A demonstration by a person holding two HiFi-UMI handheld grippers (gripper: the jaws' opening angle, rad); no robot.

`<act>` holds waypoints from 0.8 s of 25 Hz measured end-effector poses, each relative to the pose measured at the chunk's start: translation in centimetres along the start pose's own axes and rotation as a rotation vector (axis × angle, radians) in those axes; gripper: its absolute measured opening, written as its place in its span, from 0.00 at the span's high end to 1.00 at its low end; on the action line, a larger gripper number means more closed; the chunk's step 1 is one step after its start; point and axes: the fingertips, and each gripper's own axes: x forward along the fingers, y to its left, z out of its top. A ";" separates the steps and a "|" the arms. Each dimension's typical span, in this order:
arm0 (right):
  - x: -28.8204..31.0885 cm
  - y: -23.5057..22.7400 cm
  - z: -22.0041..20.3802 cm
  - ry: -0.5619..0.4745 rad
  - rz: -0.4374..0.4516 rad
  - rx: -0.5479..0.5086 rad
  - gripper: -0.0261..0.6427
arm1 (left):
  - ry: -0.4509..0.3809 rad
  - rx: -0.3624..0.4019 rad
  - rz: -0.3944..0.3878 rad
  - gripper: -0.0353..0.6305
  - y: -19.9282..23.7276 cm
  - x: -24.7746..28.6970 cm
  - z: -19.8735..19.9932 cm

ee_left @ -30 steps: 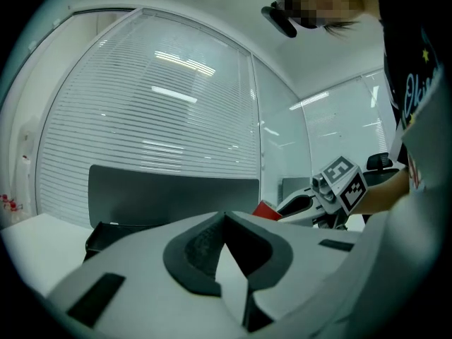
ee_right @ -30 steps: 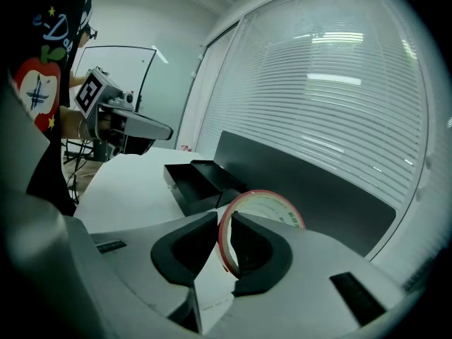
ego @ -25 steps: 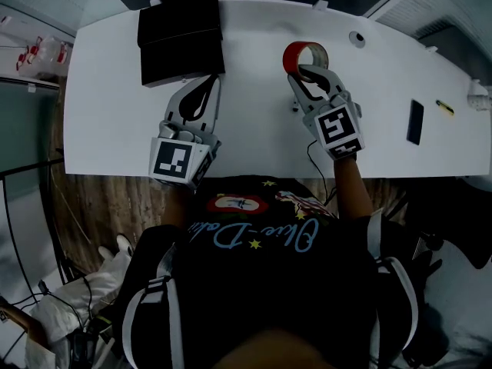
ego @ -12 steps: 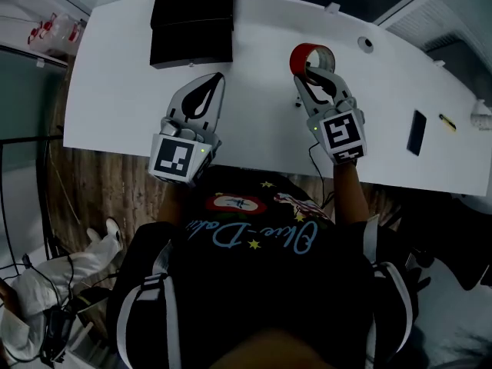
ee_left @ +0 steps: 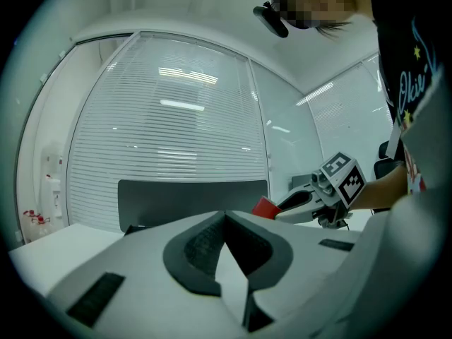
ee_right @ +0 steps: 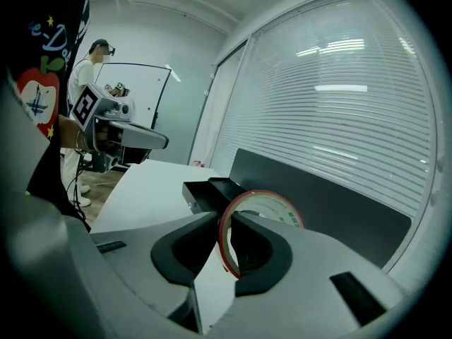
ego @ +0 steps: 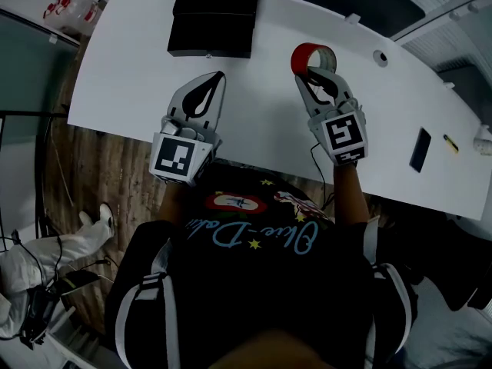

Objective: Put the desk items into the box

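A red-rimmed tape roll stands on edge over the white desk, and my right gripper is shut on its rim. In the right gripper view the tape roll sits pinched between the jaws of the right gripper, with the open black box beyond it to the left. The black box lies at the desk's far edge. My left gripper is shut and empty, just short of the box. From the left gripper view, the left gripper points level, with the tape roll at its right.
A flat black item and a small yellow item lie at the desk's right end. A round cable hole sits right of the tape. A dark panel runs behind the desk, with blinds above.
The right gripper has carried the tape roll slightly left, nearer the black box. The left gripper has shifted a little too. The head view has swung.
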 end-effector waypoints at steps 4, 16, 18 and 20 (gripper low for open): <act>1.5 0.2 0.9 -0.006 0.011 -0.005 0.87 | -0.007 -0.012 0.018 0.95 1.5 -0.3 0.1; 7.7 2.6 4.4 -0.021 0.045 0.017 0.87 | 0.028 0.016 0.016 0.95 7.9 -1.3 -0.2; 8.6 2.9 4.6 -0.015 0.047 0.025 0.87 | 0.044 0.014 0.002 0.95 8.6 -1.1 -0.6; 9.6 3.3 4.7 -0.007 0.051 0.033 0.87 | 0.040 0.017 -0.008 0.95 9.4 -0.9 -0.7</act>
